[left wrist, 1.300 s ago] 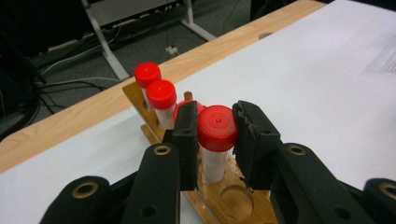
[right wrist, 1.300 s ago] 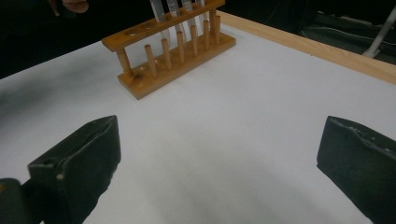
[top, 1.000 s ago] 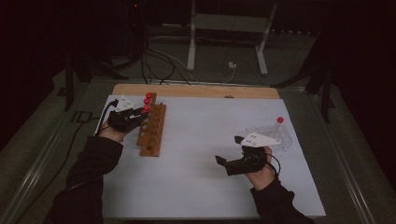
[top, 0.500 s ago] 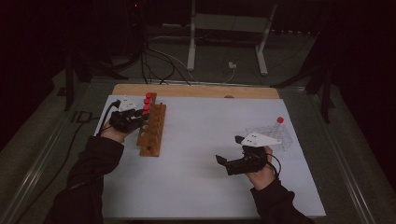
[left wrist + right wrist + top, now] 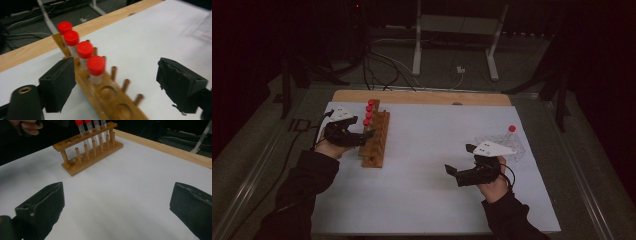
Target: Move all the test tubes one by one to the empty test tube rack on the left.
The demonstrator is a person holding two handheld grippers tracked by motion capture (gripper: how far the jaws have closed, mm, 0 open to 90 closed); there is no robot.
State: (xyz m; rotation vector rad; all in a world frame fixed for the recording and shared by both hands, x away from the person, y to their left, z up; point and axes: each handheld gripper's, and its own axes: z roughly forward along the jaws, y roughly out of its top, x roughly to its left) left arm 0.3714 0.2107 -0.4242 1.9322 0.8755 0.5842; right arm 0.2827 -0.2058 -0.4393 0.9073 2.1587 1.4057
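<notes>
high view: wooden rack (image 5: 378, 142) long axis runs near-to-far, tubes (image 5: 368, 114) upright.

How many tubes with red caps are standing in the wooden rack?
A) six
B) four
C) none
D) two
B: the left gripper view shows four red-capped tubes standing in a row at the far end of the wooden rack, with the nearer holes empty.
</notes>
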